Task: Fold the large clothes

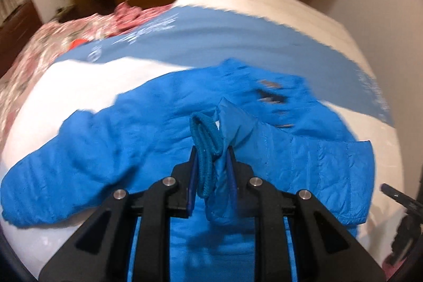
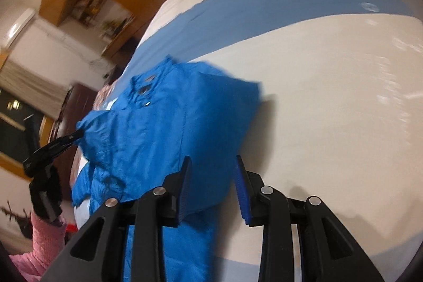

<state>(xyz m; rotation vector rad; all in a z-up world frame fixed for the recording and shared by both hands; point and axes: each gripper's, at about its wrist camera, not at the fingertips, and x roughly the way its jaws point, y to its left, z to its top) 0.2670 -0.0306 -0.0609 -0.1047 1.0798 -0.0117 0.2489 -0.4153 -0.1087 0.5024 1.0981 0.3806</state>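
The left gripper (image 1: pixel 212 149) is clamped narrow on a bunched cuff (image 1: pixel 205 139) of the blue jacket (image 1: pixel 158 128), the ribbed edge and a fold of shell fabric pinched between its blue pads and sticking up past the fingertips; the sleeve hangs from that grip while the body of the garment lies beyond and below it on the bed (image 1: pixel 66 86). From this gripper the jacket's long axis appears to run side to side, one end trailing off to its left and the squared end to its right, with the snap placket farther ahead.

The right gripper (image 2: pixel 212 176) stands part open with nothing pinched; its left pad lies over blue fabric, its right pad over bare white sheet, so the jacket's edge (image 2: pixel 238 128) falls between the jaws, and whether the pads touch cloth cannot be told; the bulk of the jacket lies ahead and to its left. In the right wrist view the left gripper (image 2: pixel 76 135) shows at the jacket's far left side, borne by a gloved hand (image 2: pixel 43 192) with a pink sleeve (image 2: pixel 47 237).

Judging from this, the coming move turns on the held sleeve lying across the body: the left gripper already has it and is the nearer to the fold line; the right is placed to pin or lift the near edge.
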